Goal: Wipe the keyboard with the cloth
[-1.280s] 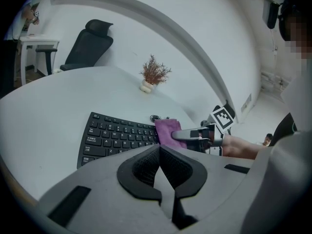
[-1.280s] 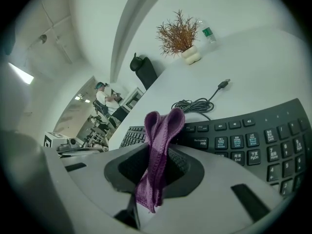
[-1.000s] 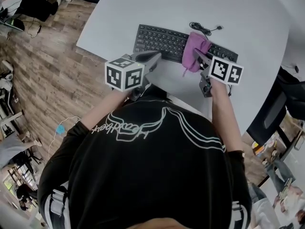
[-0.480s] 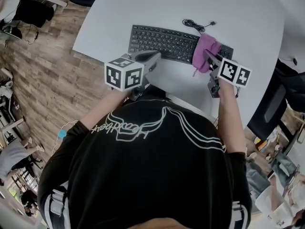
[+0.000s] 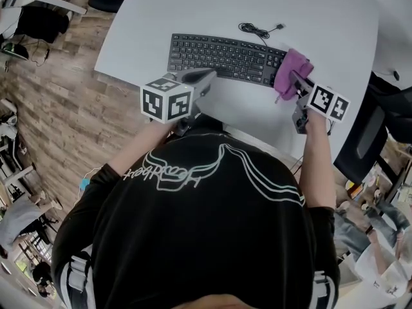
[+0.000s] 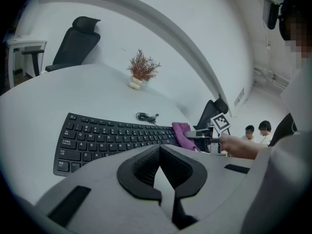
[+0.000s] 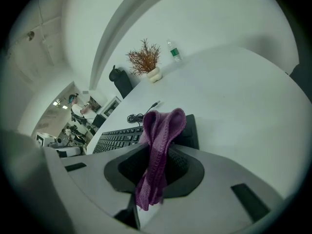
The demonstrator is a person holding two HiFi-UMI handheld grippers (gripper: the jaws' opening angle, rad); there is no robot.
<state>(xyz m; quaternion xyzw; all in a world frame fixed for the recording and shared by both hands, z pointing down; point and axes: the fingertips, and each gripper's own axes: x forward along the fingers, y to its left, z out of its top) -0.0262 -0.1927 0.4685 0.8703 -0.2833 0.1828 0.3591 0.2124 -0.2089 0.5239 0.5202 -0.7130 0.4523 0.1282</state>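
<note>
- Head view: a black keyboard (image 5: 222,56) lies on a white table (image 5: 322,18), with its coiled cable (image 5: 257,29) on the tabletop just behind it.
- A purple cloth (image 5: 291,71) sits on the right end of the keyboard, and a short tail of it hangs over the near edge toward the table.
- The right gripper (image 5: 298,81) is at that same end, clamped on the cloth. Its marker cube (image 5: 329,102) is nearer the person.
- Right gripper view: the claw (image 7: 155,172) pinches the cloth (image 7: 158,145) between its black pads. The cloth rises out of the jaws, folds over against the end of the keyboard (image 7: 122,138), and a frayed end hangs below the pads.
- The left gripper (image 5: 207,77) is by the near edge of the keyboard, about midway along it. Whether it touches cannot be told.
- Left gripper view: this claw (image 6: 158,162) is closed with nothing between its pads. The keyboard (image 6: 107,140) lies ahead and to its left.
- A dried plant in a small pot (image 6: 141,69) stands further back on the table, and an office chair (image 6: 75,43) stands beyond the table's far edge.
</note>
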